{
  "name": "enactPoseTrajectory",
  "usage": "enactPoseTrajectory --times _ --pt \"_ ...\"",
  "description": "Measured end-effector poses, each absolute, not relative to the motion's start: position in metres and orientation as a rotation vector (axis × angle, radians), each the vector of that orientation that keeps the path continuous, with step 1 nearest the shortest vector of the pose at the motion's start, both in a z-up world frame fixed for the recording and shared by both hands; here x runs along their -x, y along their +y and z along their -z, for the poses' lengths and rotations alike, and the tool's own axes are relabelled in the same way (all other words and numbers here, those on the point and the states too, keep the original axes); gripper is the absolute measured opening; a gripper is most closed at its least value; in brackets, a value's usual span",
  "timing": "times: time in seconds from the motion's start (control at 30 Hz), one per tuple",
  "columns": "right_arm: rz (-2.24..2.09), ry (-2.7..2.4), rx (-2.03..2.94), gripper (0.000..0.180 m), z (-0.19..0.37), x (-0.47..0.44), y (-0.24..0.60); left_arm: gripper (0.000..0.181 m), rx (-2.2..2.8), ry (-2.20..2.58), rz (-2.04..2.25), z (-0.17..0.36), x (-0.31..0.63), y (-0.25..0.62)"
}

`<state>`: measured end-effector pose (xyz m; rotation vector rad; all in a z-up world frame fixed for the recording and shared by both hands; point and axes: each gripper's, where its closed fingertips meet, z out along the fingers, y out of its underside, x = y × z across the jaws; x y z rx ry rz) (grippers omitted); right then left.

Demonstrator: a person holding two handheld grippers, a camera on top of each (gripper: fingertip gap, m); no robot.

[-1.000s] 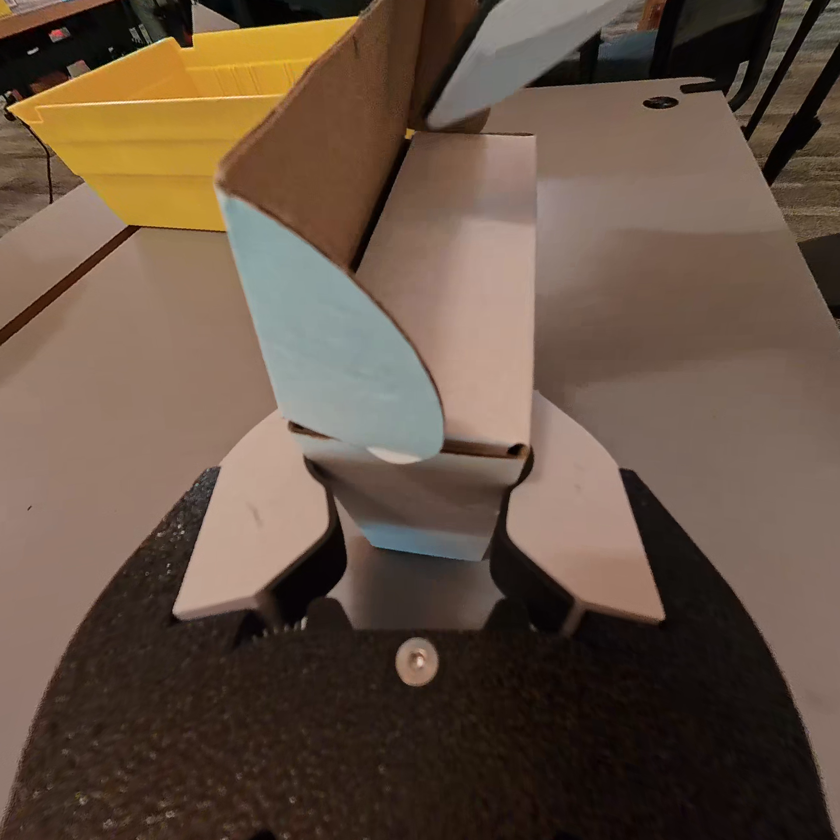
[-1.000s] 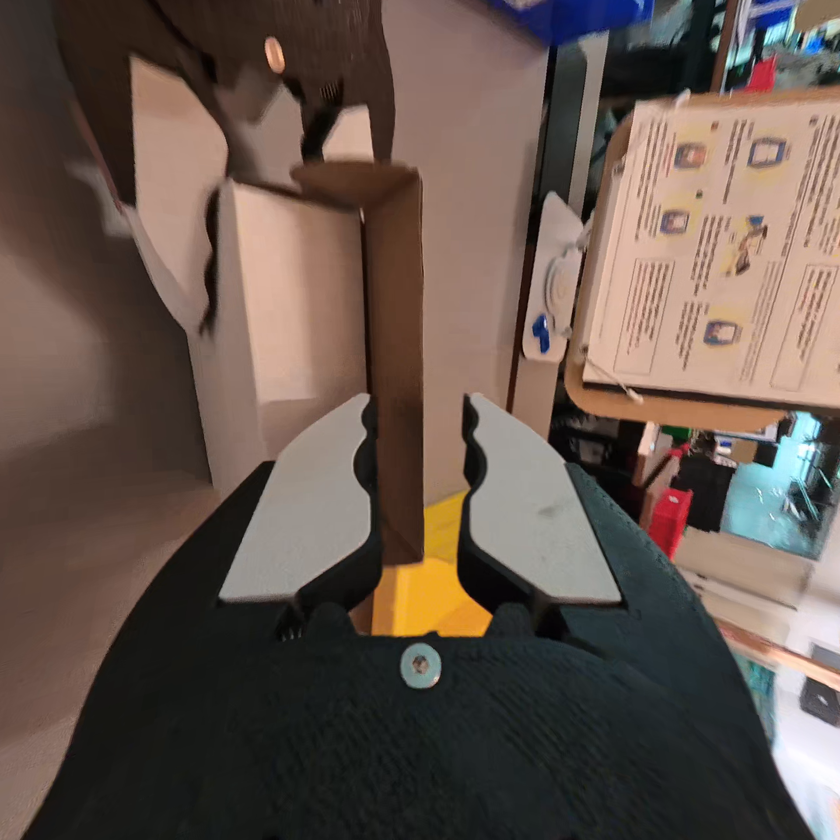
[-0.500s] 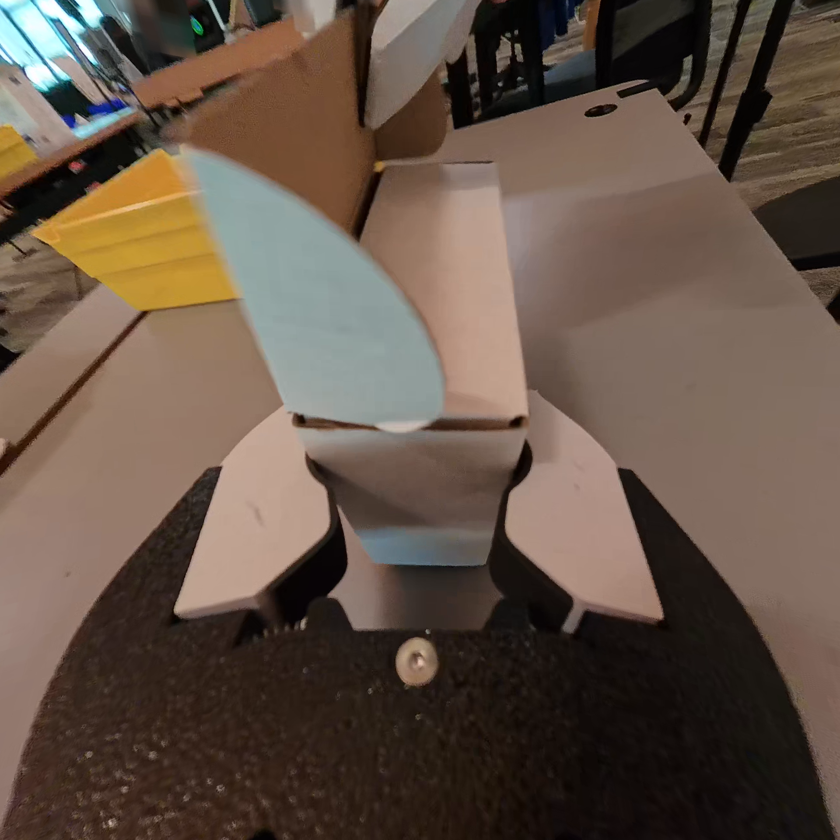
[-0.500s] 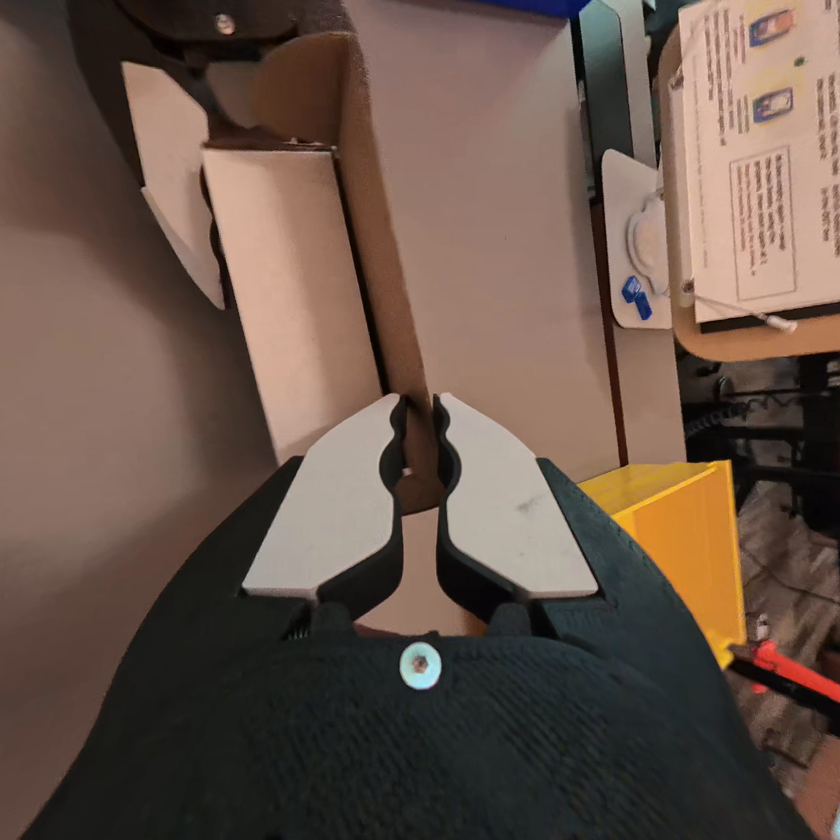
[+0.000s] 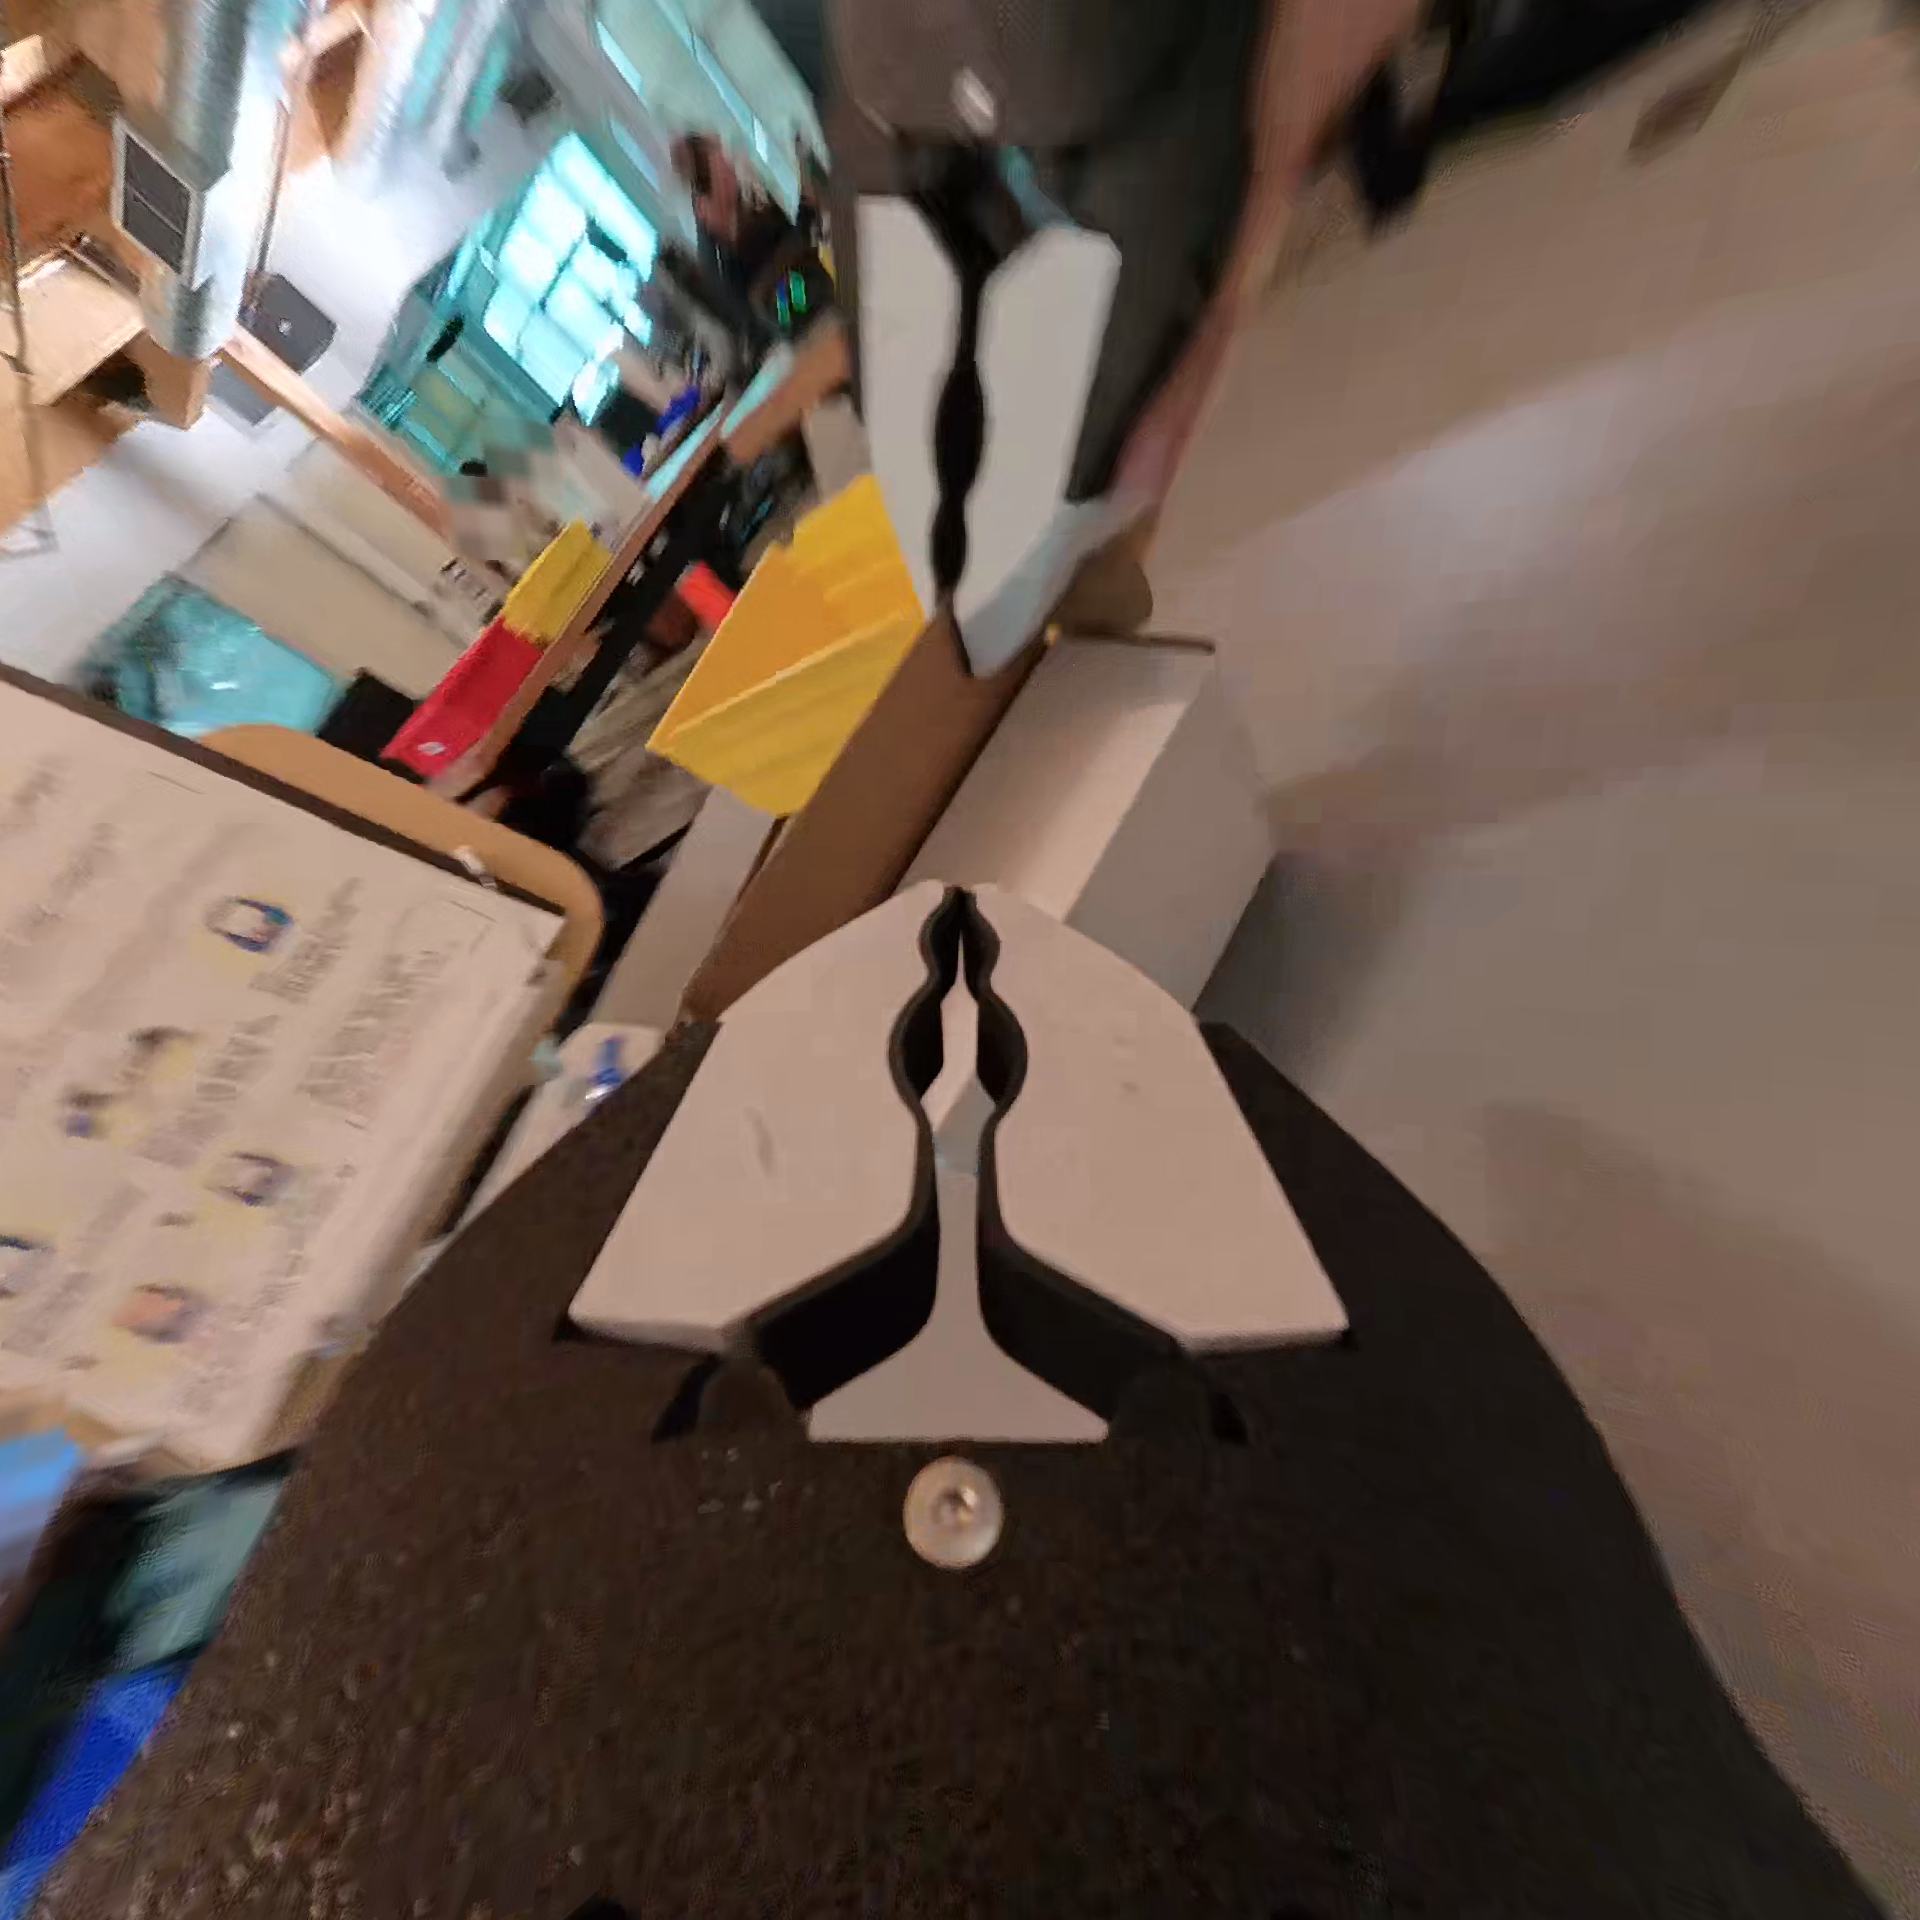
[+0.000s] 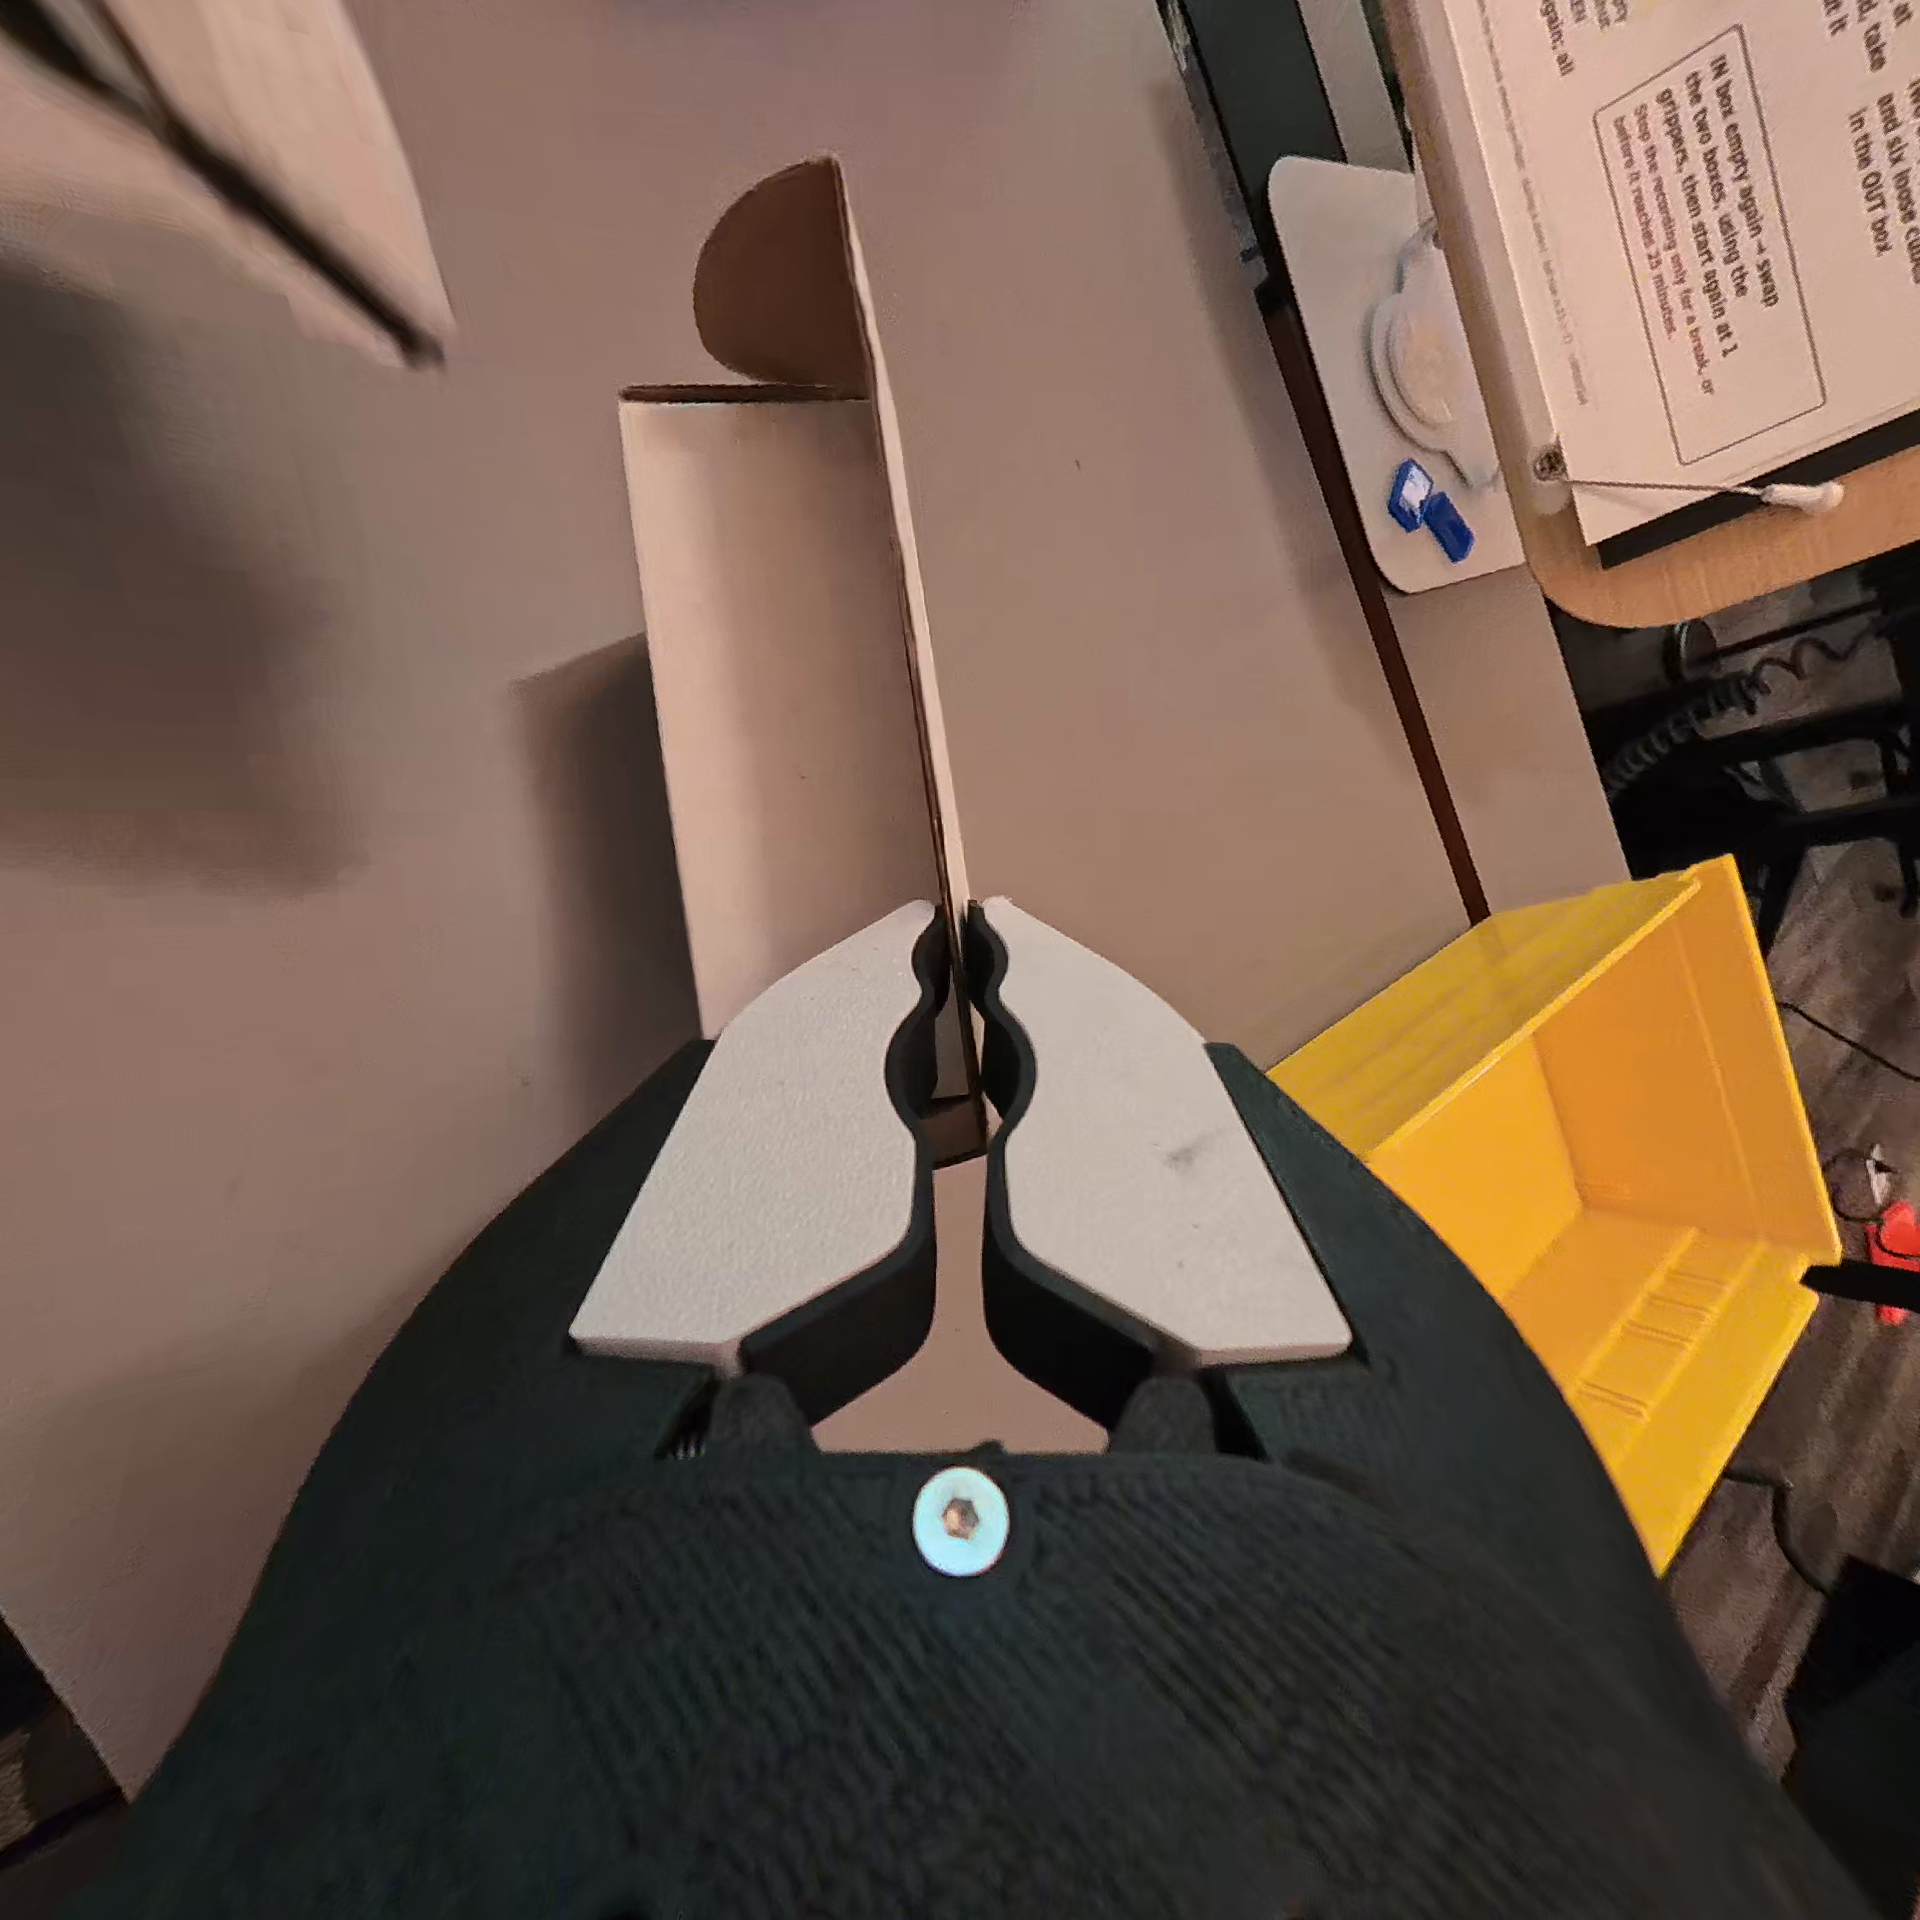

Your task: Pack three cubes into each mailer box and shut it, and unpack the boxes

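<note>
Two grippers were seen at one white mailer box (image 6: 774,665), which lay on the pale grey table (image 6: 312,935) with its lid (image 6: 894,582) raised on edge. The right gripper (image 6: 958,920) was closed on the near end of that lid, the brown cardboard edge being pinched between its fingertips; a rounded brown flap (image 6: 774,281) was seen at the lid's far end. In the left wrist view the same box (image 5: 1101,790) was shown lengthwise, with the brown inner face of the lid (image 5: 862,821) standing along its left side and the right gripper (image 5: 961,566) clamped on the lid's far end. The left gripper (image 5: 961,914) was held just above the near end of the box with its tips pressed together; nothing was seen between them, though a sliver of white surface was visible through the gap lower down. Whether it touched the box could not be told. No cubes could be made out, the box interior being hidden in both views. A yellow bin (image 6: 1558,1174) was seen lying on its side beside the right gripper, at the table's edge, and it appeared again behind the lid in the left wrist view (image 5: 790,696). A printed instruction sheet (image 6: 1683,239) on a board was seen past the table's far edge, with a small white device (image 6: 1403,374) just beside it.
</note>
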<state>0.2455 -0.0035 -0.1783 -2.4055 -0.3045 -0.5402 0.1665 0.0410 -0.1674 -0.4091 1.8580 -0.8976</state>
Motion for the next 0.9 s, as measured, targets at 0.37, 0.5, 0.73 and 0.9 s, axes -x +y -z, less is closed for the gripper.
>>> enactPoseTrajectory --times 0.37,0.5,0.73,0.9 --pt "0.499 -0.372 2.399 0.002 0.179 -0.227 0.0 0.0 0.251 1.904 0.349 0.203 -0.213 0.012" --pt "0.453 -0.36 2.383 0.002 0.175 -0.227 0.001 0.0 0.26 1.955 0.37 0.207 -0.205 0.009" --pt "0.558 -0.215 2.299 0.003 0.159 -0.262 0.006 0.0 0.242 2.107 0.448 0.223 -0.167 -0.004" --pt "0.596 -0.33 2.307 0.003 0.153 -0.249 0.003 0.0 0.271 2.083 0.595 0.219 -0.147 -0.012"
